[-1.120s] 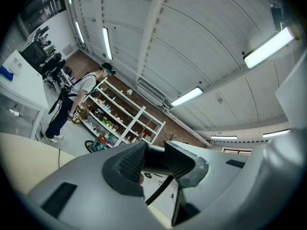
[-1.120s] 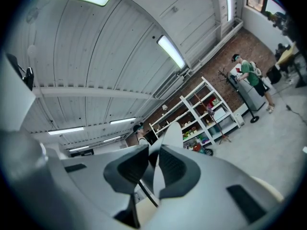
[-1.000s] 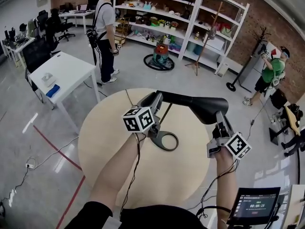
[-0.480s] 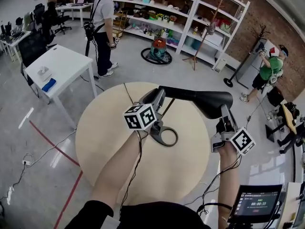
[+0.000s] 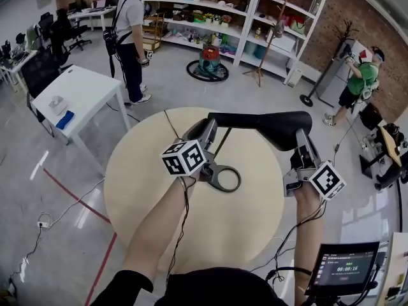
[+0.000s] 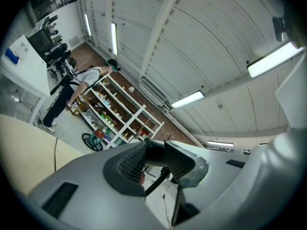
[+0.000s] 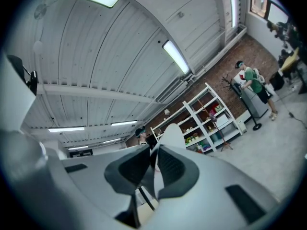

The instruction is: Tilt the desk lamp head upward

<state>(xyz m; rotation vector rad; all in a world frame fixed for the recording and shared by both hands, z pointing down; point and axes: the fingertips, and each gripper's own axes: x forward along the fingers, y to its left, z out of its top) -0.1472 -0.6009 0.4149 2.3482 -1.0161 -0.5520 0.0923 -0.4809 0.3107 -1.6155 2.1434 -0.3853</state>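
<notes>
A black desk lamp stands on the round beige table (image 5: 146, 171), its ring base (image 5: 224, 178) near the middle. Its long head (image 5: 274, 125) reaches to the right, about level. My left gripper (image 5: 203, 134) is shut on the lamp's dark arm (image 6: 154, 153) near the joint, and both pads press it in the left gripper view. My right gripper (image 5: 299, 146) is at the head's right end. Its jaws are closing on the head's thin pale edge (image 7: 165, 143), which lies between the pads (image 7: 173, 167) in the right gripper view.
A thin cable (image 5: 169, 125) runs off the table's far side. A white table (image 5: 76, 94) stands to the left, with a person (image 5: 129, 40) beyond it. Shelving (image 5: 242, 18) lines the back wall. Another person (image 5: 359, 89) stands far right. A screen (image 5: 344, 271) sits at the lower right.
The lamp head's right end has risen from a droop to about level. My right gripper has moved up and to the right with it. The left gripper has kept its hold.
</notes>
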